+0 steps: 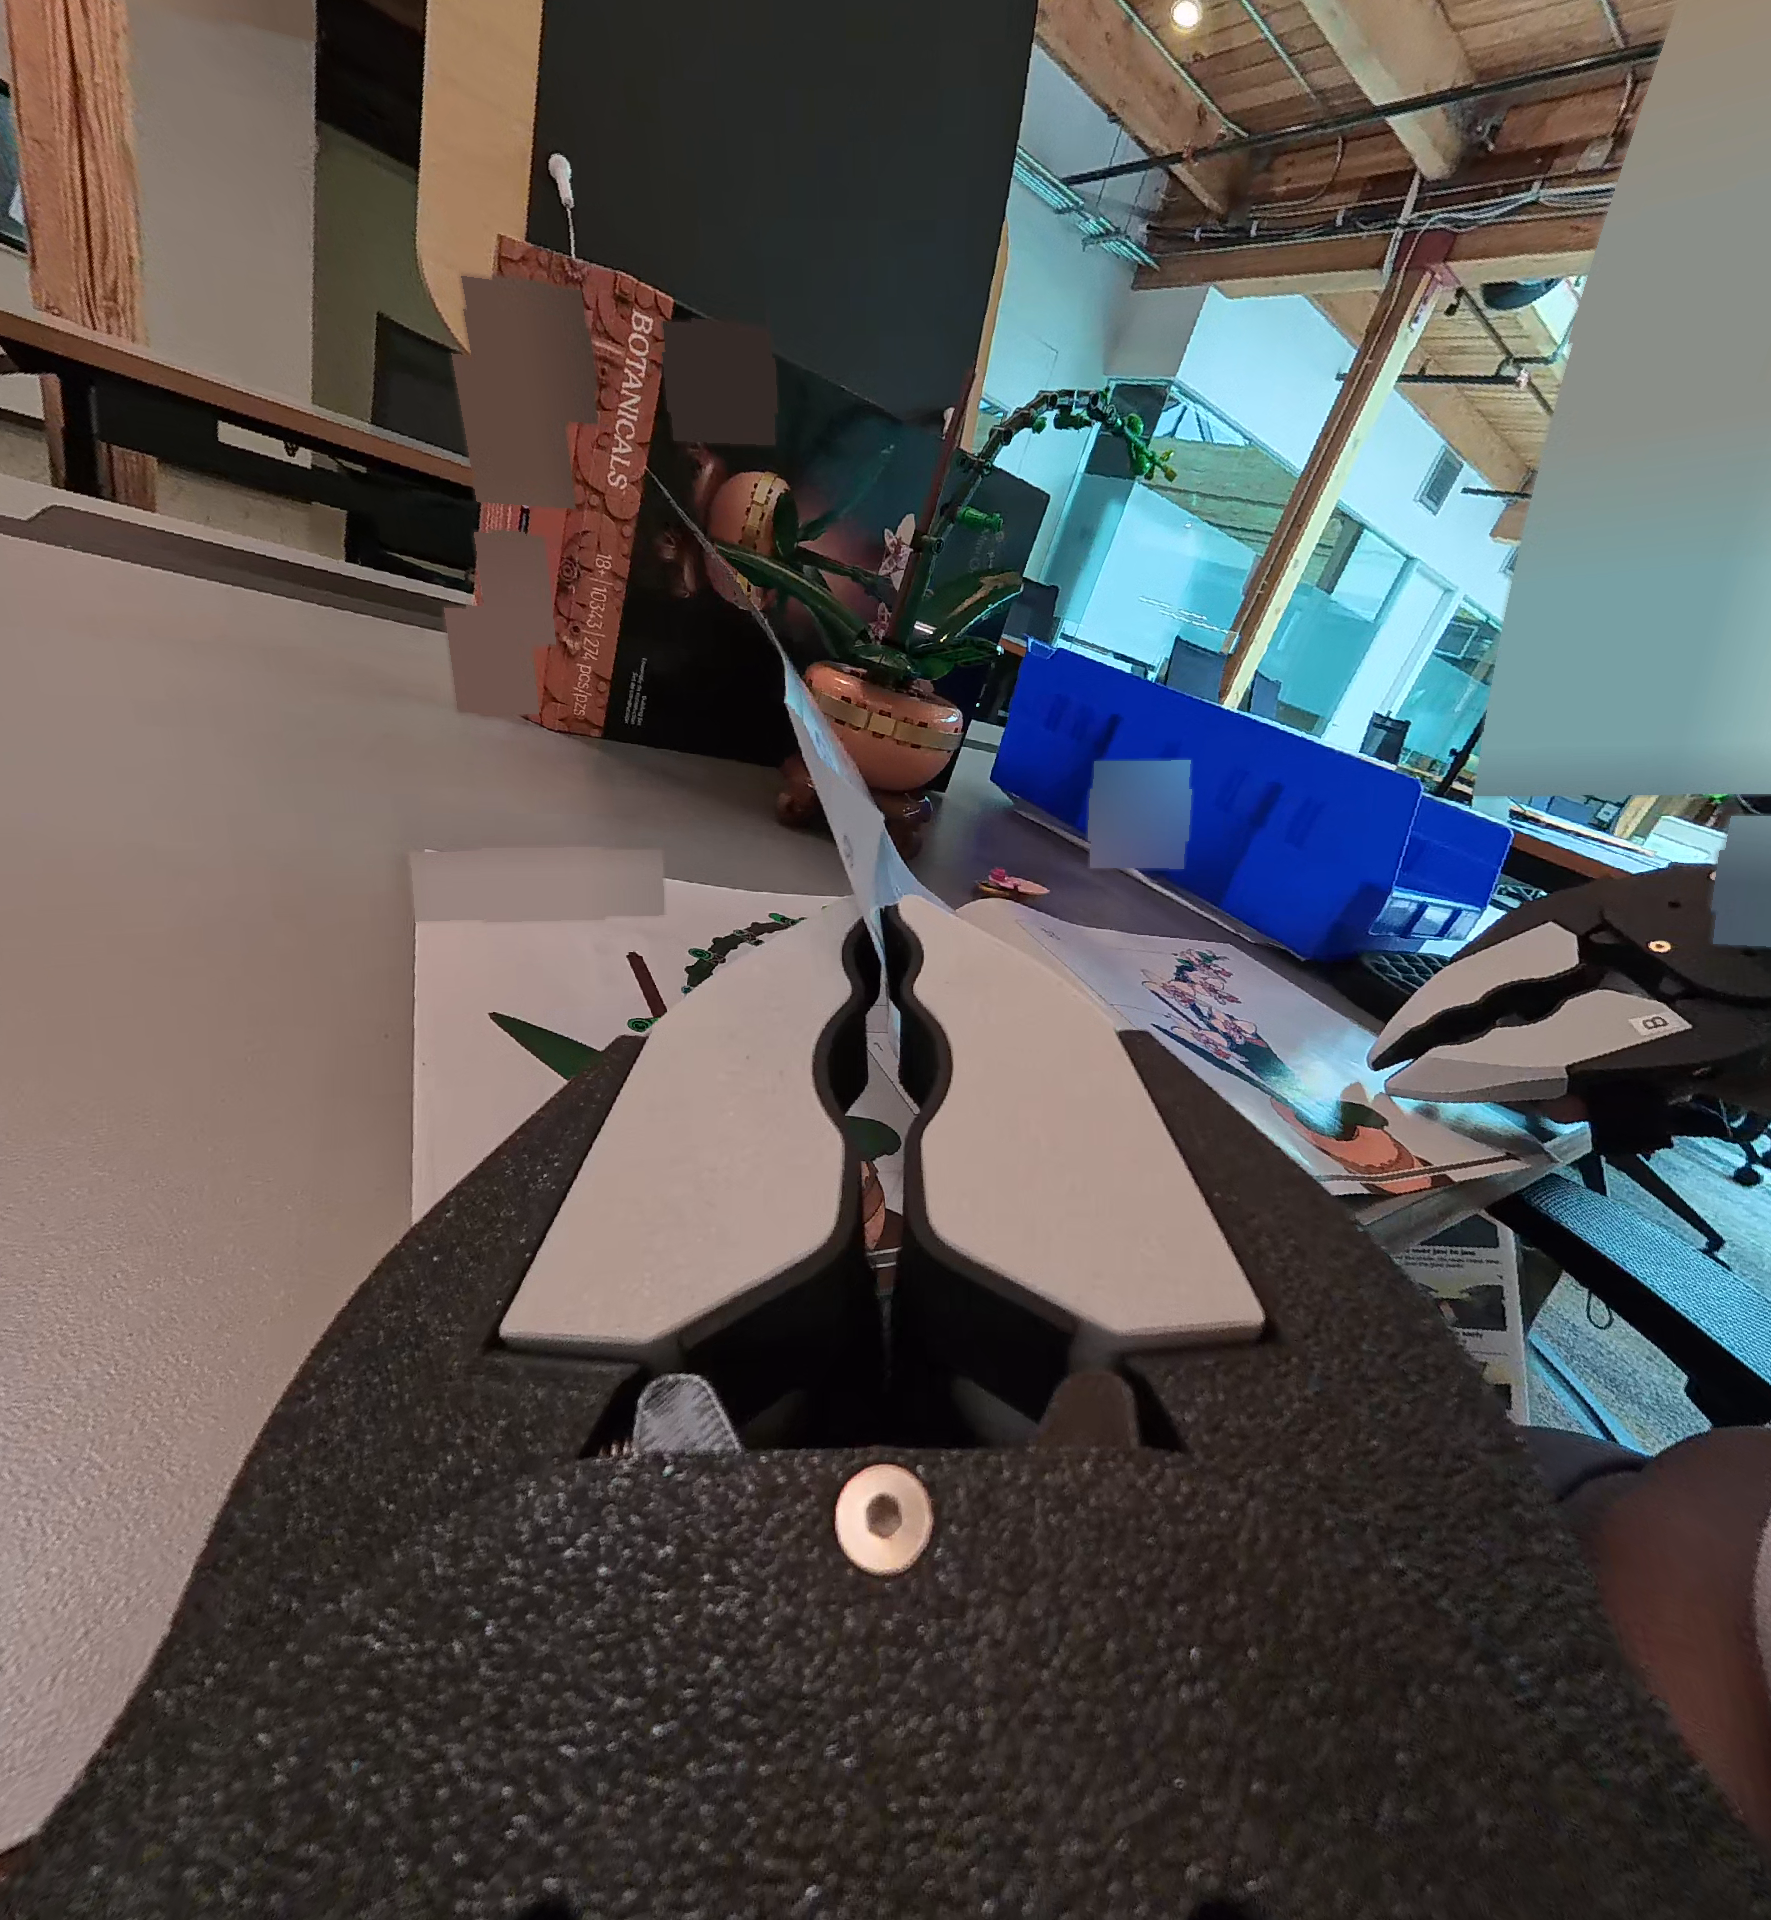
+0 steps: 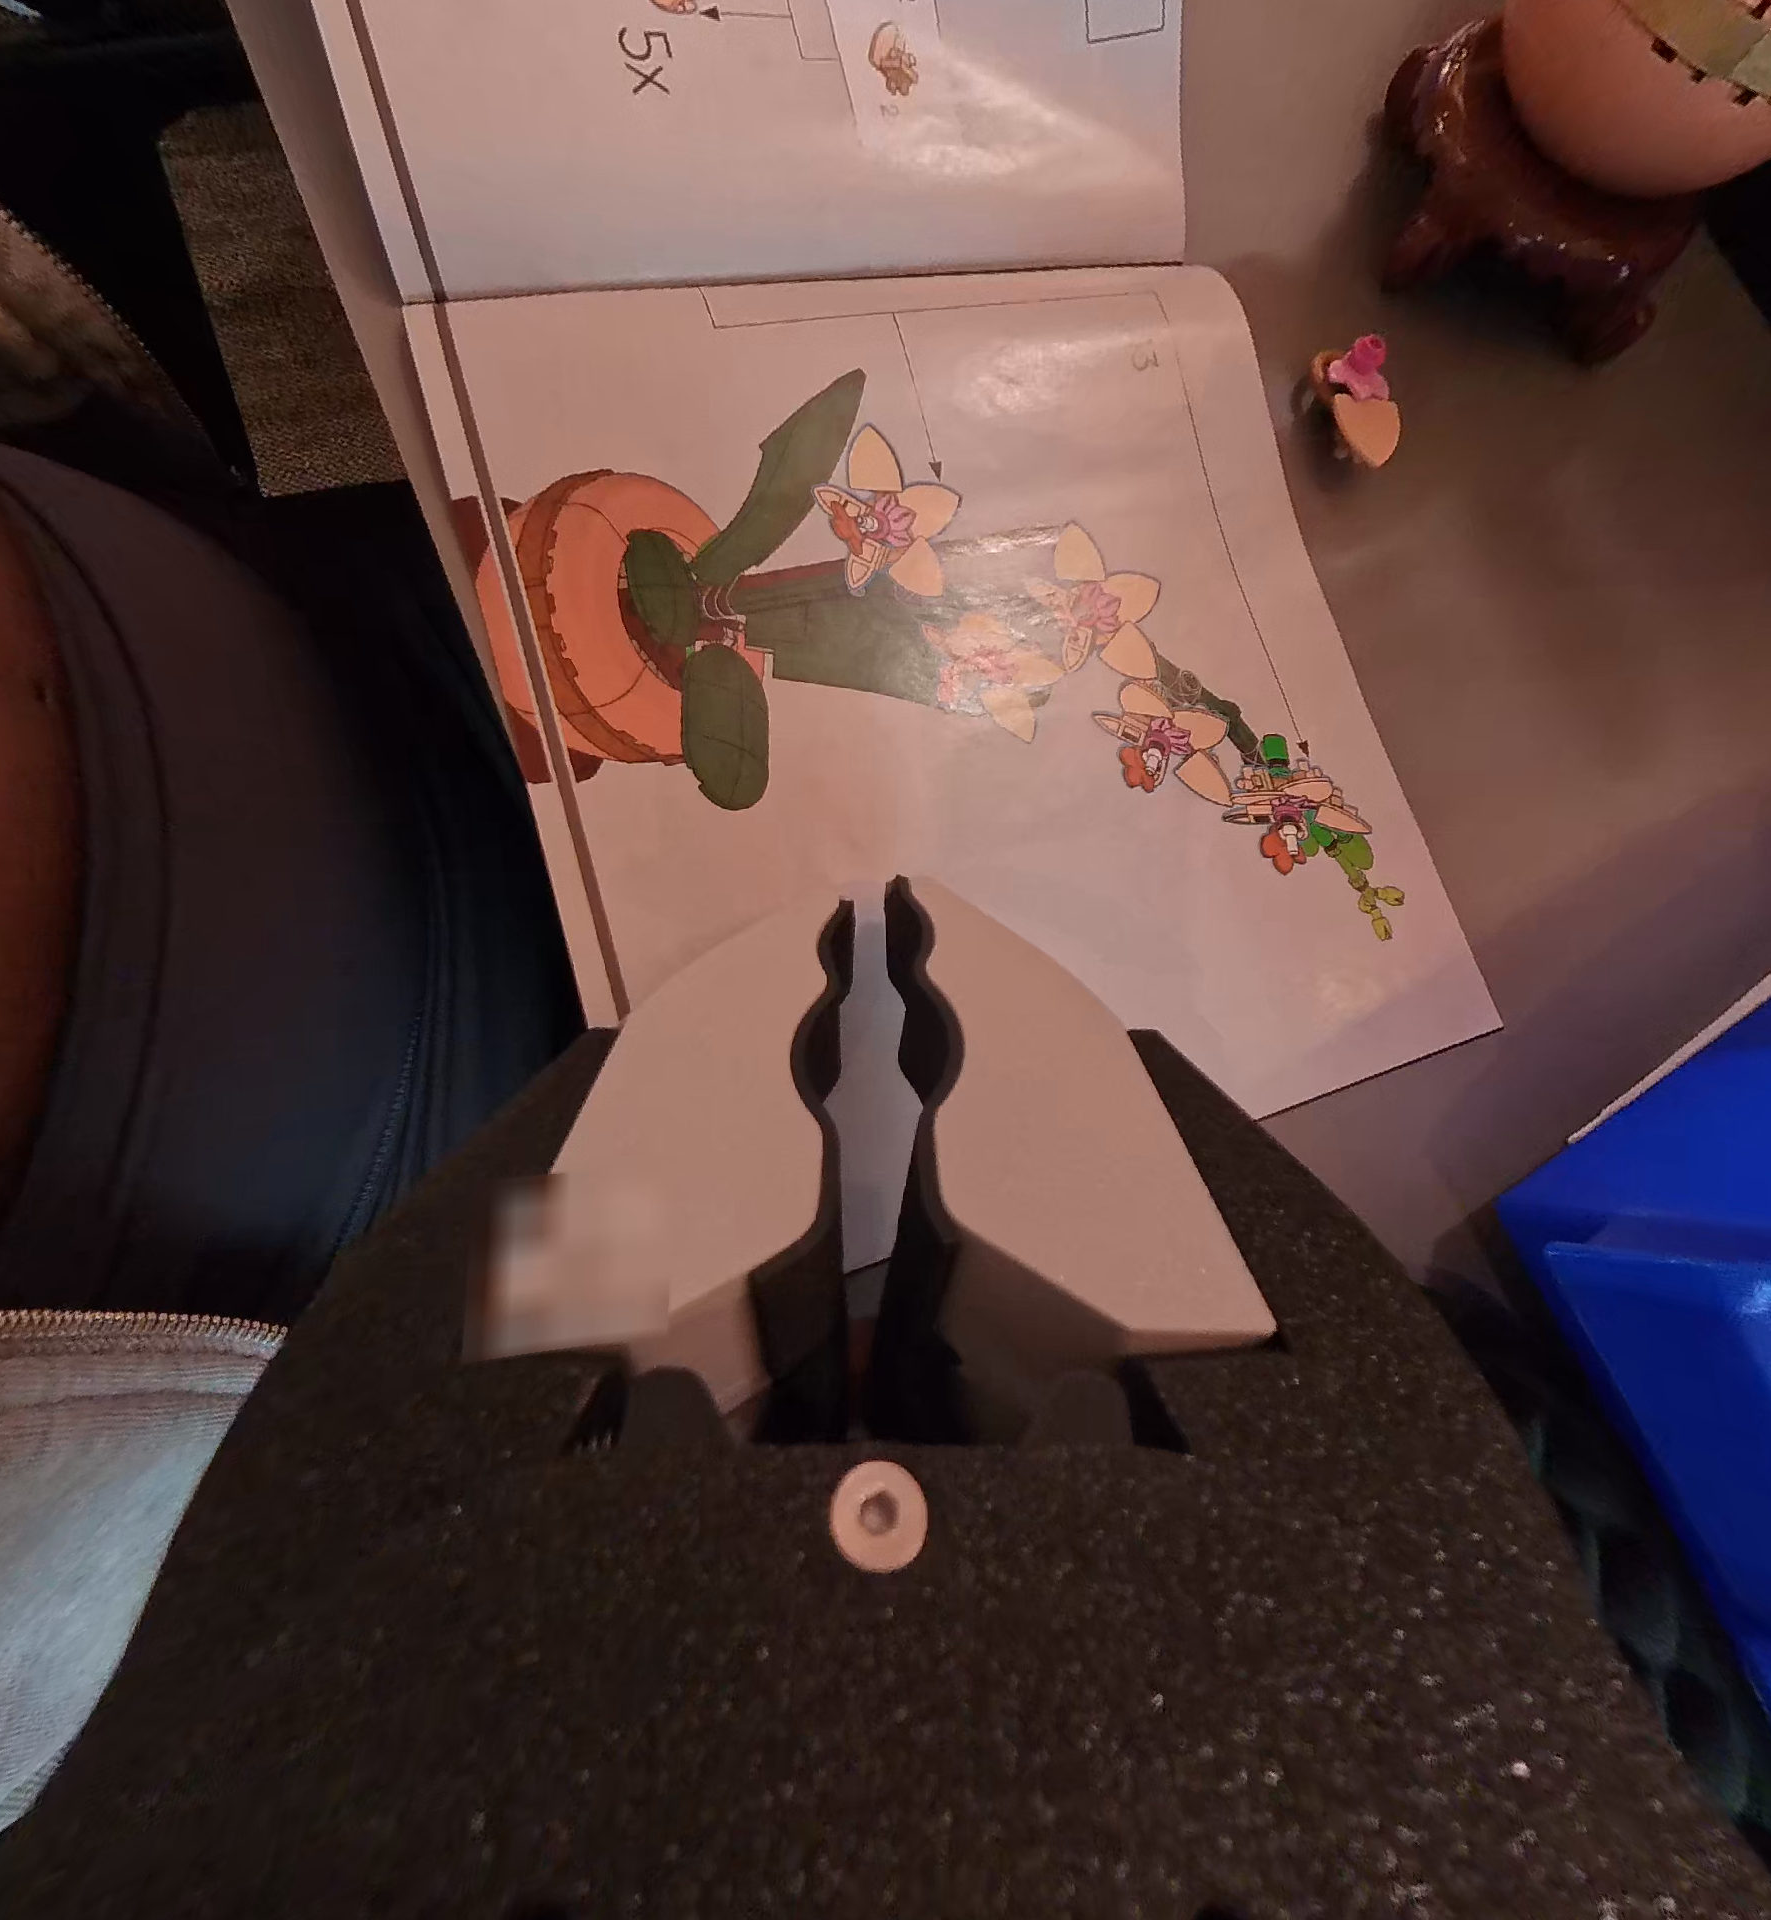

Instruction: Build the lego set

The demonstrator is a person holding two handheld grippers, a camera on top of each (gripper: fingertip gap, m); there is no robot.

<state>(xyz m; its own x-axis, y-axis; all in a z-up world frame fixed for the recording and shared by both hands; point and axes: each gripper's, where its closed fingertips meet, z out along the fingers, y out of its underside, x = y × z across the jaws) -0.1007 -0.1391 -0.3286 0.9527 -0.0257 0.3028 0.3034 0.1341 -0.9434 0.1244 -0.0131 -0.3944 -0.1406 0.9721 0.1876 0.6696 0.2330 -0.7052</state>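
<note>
1. Grippers work over an open instruction booklet [image 2: 860,644] lying flat on a grey table [image 1: 133,935].

2. The left gripper [image 1: 883,935] is closed on a single page [image 1: 839,769] of that booklet, pinching its edge between the fingertips; the lifted page stands on edge and rises away from the tips toward the box behind.

3. The right gripper [image 2: 876,899], seen in the left wrist view at the far right [image 1: 1390,1065], has its fingers drawn almost together with only a thin gap between them, holding nothing. Its tips sit low over the near edge of the right-hand page; whether they touch the paper cannot be told.

4. That page shows a drawing of a potted orchid with cream and pink blossoms along a green stem.

5. The part-built orchid model [image 1: 891,707] stands upright beyond the booklet: a pink pot with a tan band on dark brown feet, green leaves and an arching stem above. In the right wrist view only its pot and one foot [image 2: 1525,197] show at the top edge.

6. A small loose flower piece [image 2: 1359,405], pink with a tan petal, lies on the table between the booklet and the pot.

7. The set's box [image 1: 600,499] stands upright just behind the model.

8. A blue bin [image 1: 1245,790] sits to the right, near the booklet's corner.
</note>
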